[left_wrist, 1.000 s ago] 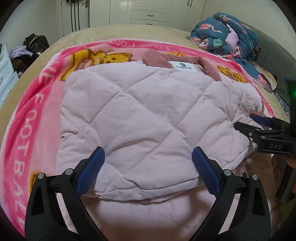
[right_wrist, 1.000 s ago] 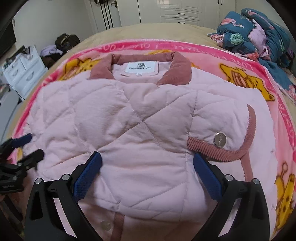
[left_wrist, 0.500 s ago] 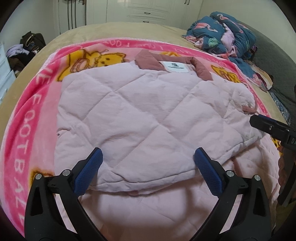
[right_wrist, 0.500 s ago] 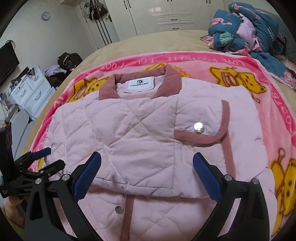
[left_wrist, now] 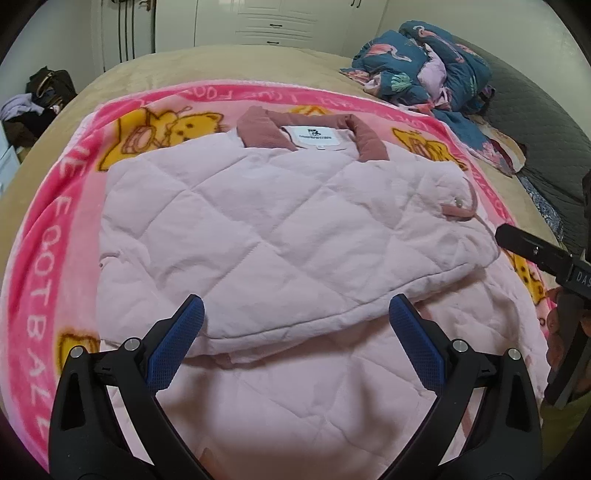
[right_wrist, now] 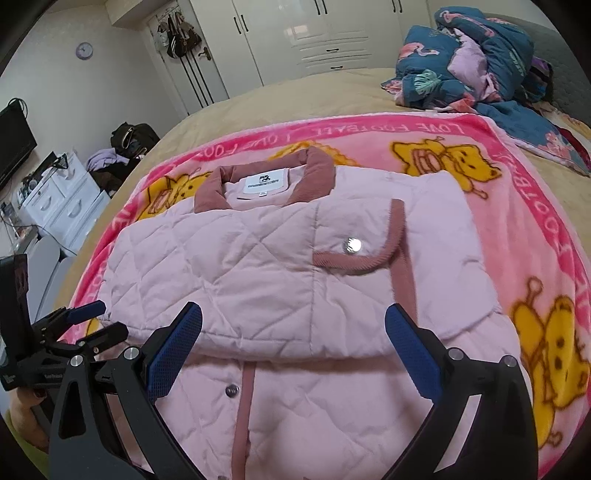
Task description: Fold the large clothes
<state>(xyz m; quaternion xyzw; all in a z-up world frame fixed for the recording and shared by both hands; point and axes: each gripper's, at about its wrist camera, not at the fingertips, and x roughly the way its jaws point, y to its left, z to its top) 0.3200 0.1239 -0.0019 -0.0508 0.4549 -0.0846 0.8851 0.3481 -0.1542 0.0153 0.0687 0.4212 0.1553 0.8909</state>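
Observation:
A pale pink quilted jacket with a dusty-rose collar lies on a pink cartoon blanket. Its sleeves are folded in across the chest, and a cuff with a silver snap lies on top. The lower hem part lies flat nearest me. My left gripper hovers open above the hem with nothing between its blue pads. My right gripper is open too, over the front placket. Each gripper shows at the edge of the other's view.
The blanket covers a tan bed. A heap of blue floral bedding sits at the far right corner. White wardrobes line the back wall. A white drawer unit and a dark bag stand left of the bed.
Both grippers have pulled back and risen from the folded jacket, so more of the hem and the blanket shows. The jacket itself has stayed as folded.

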